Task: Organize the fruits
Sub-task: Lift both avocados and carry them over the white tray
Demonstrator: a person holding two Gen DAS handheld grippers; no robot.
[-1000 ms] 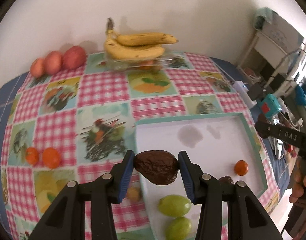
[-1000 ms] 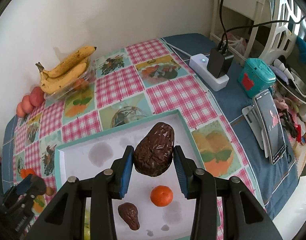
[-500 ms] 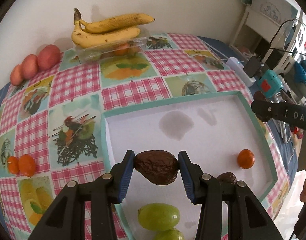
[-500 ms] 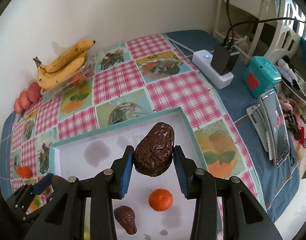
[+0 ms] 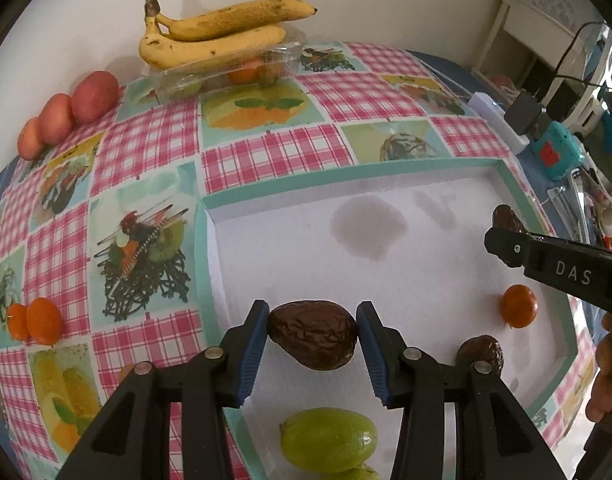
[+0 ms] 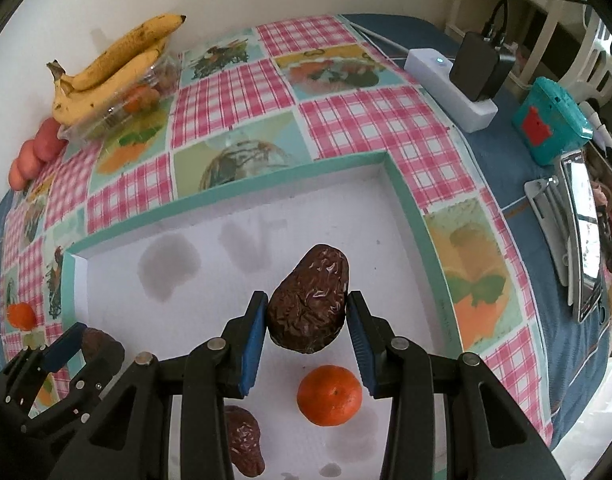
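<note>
Two dark wrinkled avocados are in my jaws, one each. Left gripper (image 5: 313,334) clamps its avocado (image 5: 311,334) sideways above the near-left part of the white tray (image 5: 405,168). Right gripper (image 6: 306,322) clamps the other avocado (image 6: 307,300) narrow end up, above the tray's right half. Under the right one lie a tangerine (image 6: 329,395) and a third dark avocado (image 6: 244,438). Two green fruits (image 5: 327,439) lie at the tray's near edge below the left jaws. On the checked surface (image 5: 154,140): bananas (image 5: 214,40) atop a clear box, red fruits (image 5: 66,114) and two tangerines (image 5: 36,322) off to the left. Power strip (image 6: 449,88) sits right of the tray.
</note>
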